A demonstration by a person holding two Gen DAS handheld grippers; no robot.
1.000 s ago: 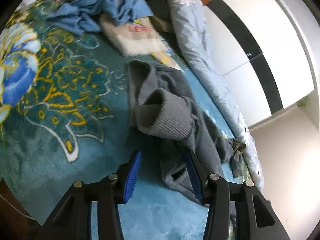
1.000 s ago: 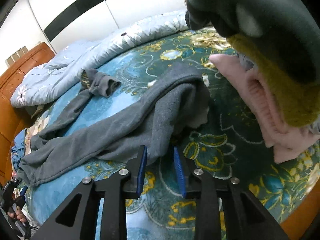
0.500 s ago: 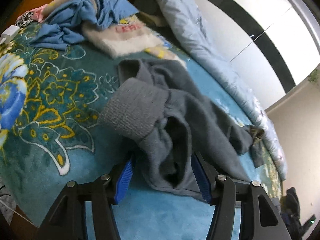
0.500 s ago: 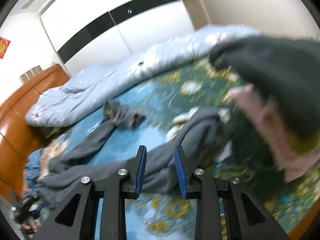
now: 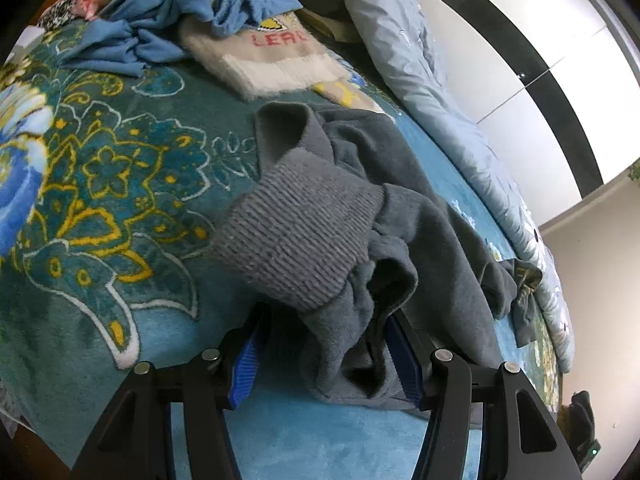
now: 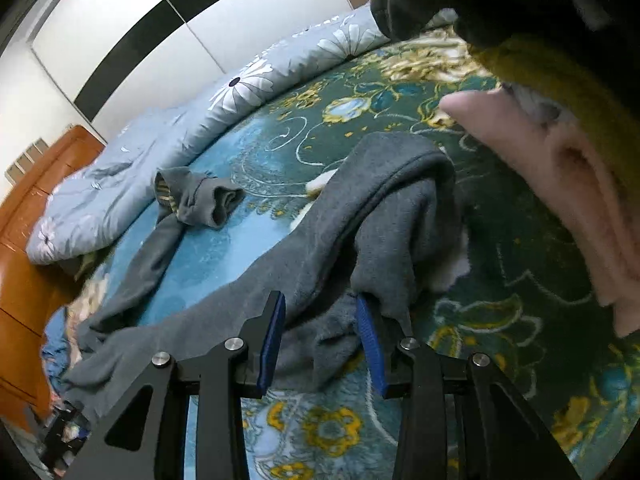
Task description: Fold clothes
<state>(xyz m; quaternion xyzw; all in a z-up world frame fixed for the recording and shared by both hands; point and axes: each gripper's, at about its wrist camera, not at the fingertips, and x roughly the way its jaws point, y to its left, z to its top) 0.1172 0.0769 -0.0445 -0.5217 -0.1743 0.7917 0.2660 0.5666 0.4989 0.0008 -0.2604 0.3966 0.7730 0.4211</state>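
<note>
A grey sweatshirt (image 5: 400,200) lies crumpled across the teal flowered bedspread (image 5: 100,168). Its ribbed cuff (image 5: 296,224) sits just ahead of my left gripper (image 5: 326,354), which is open with a bunched edge of the grey cloth between its blue pads. In the right wrist view the same sweatshirt (image 6: 280,264) stretches from left to centre. My right gripper (image 6: 320,340) is open, with a fold of the grey cloth lying between its fingers.
A blue garment (image 5: 168,12) and a cream knit with red letters (image 5: 276,60) lie at the far end. A pale blue daisy quilt (image 6: 208,116) runs along the bed's edge. A pink garment (image 6: 560,184) and a dark green and yellow one (image 6: 560,52) lie at right.
Both grippers have moved forward onto the grey sweatshirt. The cloth now lies between the left pads, and the right gripper has opened wider around a fold.
</note>
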